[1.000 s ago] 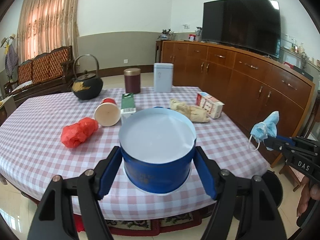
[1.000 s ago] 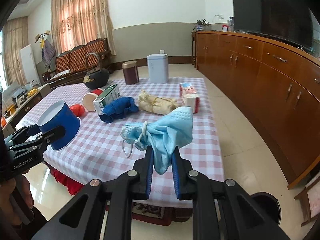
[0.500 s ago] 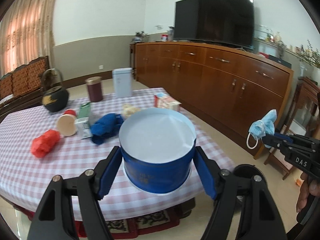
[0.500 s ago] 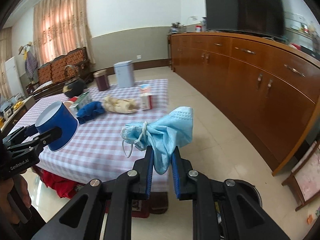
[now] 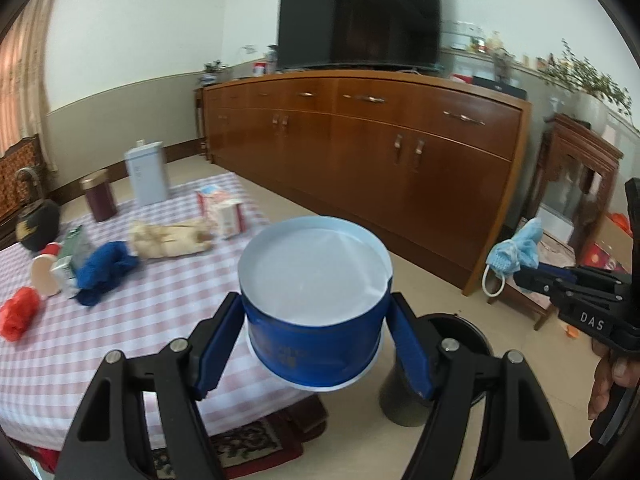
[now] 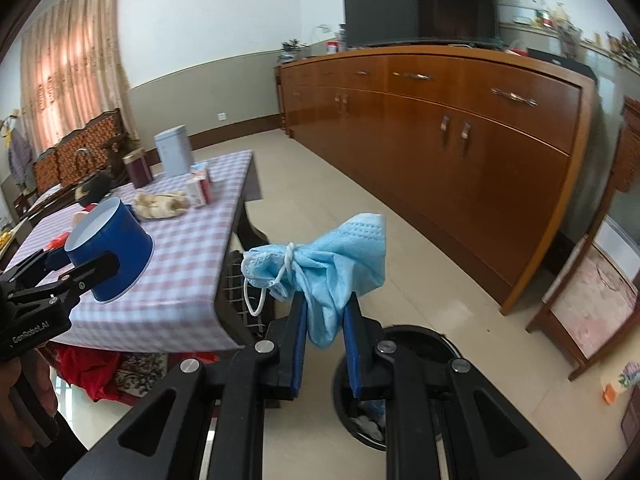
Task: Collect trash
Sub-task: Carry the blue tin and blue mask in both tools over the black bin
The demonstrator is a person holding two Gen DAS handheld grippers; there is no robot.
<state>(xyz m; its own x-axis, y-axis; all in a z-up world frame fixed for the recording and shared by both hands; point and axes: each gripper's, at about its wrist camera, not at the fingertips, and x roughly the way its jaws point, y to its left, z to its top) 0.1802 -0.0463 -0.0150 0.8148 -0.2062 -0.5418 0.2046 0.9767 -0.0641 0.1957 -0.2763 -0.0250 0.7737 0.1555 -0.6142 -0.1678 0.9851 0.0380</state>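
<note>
— Any writing you can read?

— "DAS" on the right gripper (image 6: 325, 312), "GenRobot.AI" on the left gripper (image 5: 316, 320). The print on the blue paper cup (image 5: 316, 300) is too blurred.

— What are they holding?

— The left one's pads press the cup's sides, jaws fairly wide. The right is nearly closed, pinching a knotted blue face mask (image 6: 328, 268).

— Where?

— Past the checked table (image 6: 180, 280) edge, over open tiled floor, above the black bin (image 6: 404, 384). The wooden sideboard (image 6: 460, 152) stands well apart.

White letters "DAS" stood on the right tongs (image 5: 520, 276) (seen from the left wrist), and "GenRobot.AI" on the left tongs (image 6: 84, 264); the boxes' print was unreadable.
</note>
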